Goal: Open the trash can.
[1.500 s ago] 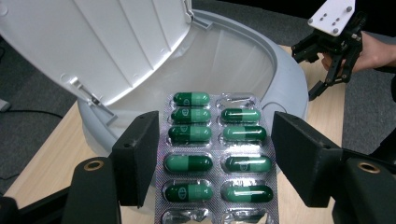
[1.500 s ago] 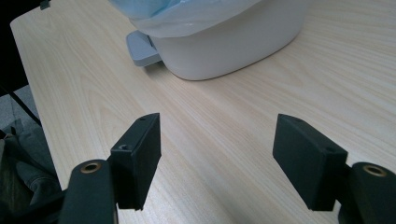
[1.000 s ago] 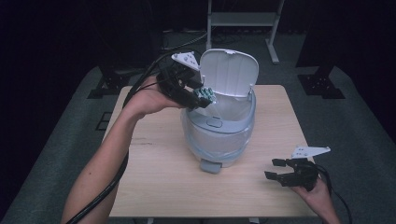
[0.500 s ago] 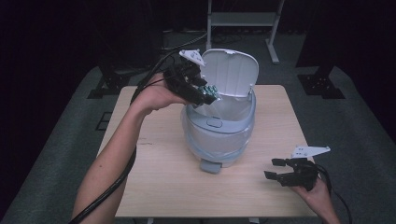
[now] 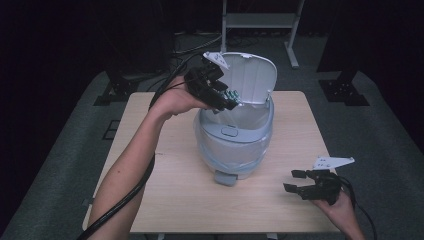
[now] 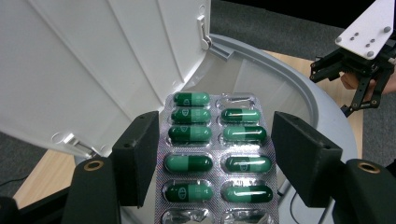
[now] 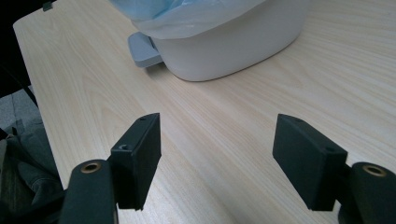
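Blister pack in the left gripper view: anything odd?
Yes. The blister pack of green capsules lies between wide-apart fingers, over the open bin. Its top-right pocket and both bottom ones look empty. Otherwise undamaged.

A light wooden table [image 5: 165,150] stands on grey carpet [image 5: 65,165] in a dim room, the far side falling away into near blackness. Behind the table a pale metal shelf frame [image 5: 260,20] rises, with dark cables [image 5: 195,47] lying on the floor before it and black stand feet [image 5: 345,92] on either side.
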Motion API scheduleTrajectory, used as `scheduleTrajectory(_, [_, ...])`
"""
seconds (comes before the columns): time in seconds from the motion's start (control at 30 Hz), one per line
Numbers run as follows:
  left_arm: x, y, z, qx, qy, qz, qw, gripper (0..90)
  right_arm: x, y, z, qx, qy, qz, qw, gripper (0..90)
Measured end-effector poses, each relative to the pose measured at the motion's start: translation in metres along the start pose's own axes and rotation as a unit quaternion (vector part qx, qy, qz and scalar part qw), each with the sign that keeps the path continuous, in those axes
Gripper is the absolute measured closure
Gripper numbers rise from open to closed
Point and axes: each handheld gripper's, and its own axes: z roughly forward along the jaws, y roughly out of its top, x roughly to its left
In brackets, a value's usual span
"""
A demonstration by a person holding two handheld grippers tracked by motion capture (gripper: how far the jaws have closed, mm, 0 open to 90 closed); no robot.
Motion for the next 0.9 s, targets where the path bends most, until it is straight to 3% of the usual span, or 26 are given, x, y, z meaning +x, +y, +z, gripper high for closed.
scheduleTrajectory(0.23, [0.002, 0.000, 0.010, -0.003, 0.001, -0.006, 1.0000, 33.2, 0.000, 0.000, 0.000, 0.002, 0.003, 0.002, 1.0000, 31.0])
scheduleTrajectory(0.37, [0.004, -0.002, 0.012, -0.011, 0.003, -0.013, 0.9999, 28.2, -0.001, -0.001, 0.001, 0.005, 0.003, 0.003, 1.0000, 31.0])
scheduleTrajectory(0.9, [0.003, -0.015, -0.002, -0.016, 0.002, -0.017, 0.9997, 24.9, -0.002, 0.002, 0.005, 0.006, 0.005, 0.002, 1.0000, 31.0])
